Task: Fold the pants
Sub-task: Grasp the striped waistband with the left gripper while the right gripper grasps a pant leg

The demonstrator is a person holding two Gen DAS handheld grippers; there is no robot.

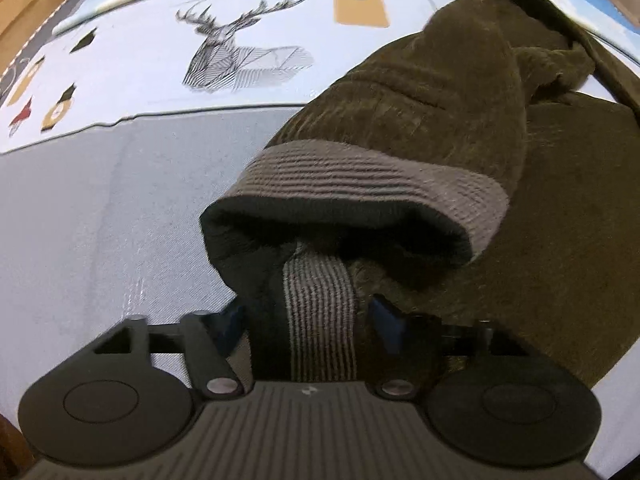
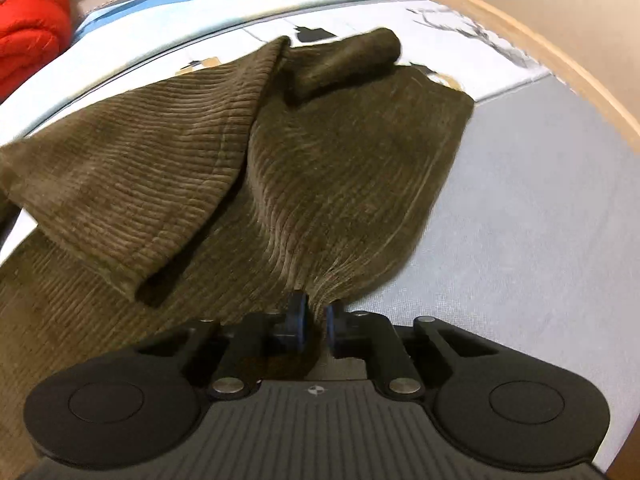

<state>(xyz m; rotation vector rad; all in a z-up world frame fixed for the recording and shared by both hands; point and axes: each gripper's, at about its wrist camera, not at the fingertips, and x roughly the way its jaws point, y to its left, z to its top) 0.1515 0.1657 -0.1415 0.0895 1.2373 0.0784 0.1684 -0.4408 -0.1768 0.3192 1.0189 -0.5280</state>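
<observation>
Between both jaws, pants (image 2: 328, 184).

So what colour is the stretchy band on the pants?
The waistband is grey with ribbed stripes; the pants are olive-brown corduroy. Clearest in the left wrist view.

Script above the sheet's (image 1: 120, 64) deer drawing (image 1: 244, 48) is illegible.

Pants (image 2: 320, 168) on the bedsheet (image 2: 520, 220), folded layers overlapping.
</observation>
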